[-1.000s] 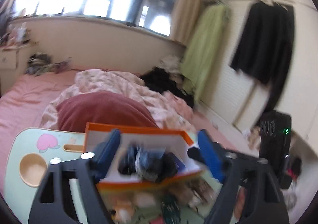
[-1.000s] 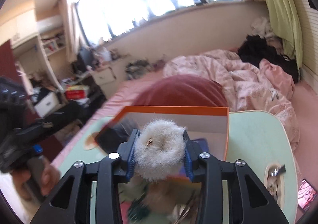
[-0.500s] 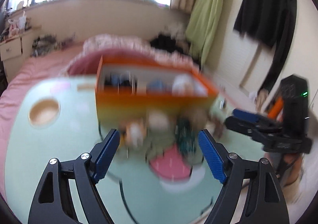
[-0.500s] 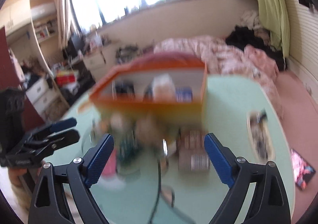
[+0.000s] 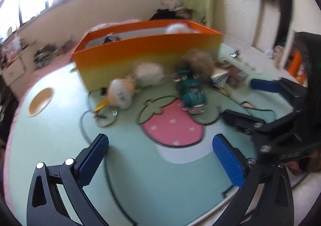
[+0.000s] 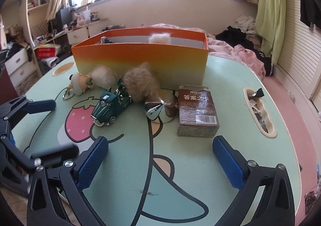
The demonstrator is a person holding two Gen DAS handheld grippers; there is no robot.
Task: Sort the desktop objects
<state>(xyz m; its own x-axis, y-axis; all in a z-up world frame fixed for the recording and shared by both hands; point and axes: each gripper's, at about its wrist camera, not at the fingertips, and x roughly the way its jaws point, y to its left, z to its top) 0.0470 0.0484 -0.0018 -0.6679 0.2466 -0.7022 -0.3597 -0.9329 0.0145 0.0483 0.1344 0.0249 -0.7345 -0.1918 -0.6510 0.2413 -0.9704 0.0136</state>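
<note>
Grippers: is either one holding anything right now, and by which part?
Nothing is held. The left gripper and right gripper are both open and empty, above the table short of the toys.

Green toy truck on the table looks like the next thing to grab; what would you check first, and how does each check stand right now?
1. Right gripper open and empty: ok.
2. Left gripper open and empty: ok.
3. Toy truck free to lift: not ok, the brown fluffy ball presses against its rear.
4. Clear path from the right gripper to the truck: ok, only bare table lies between.
5. Room in the orange box: cannot tell, only a white fluffy ball shows above its wall.
6. The two grippers apart: ok.
</note>
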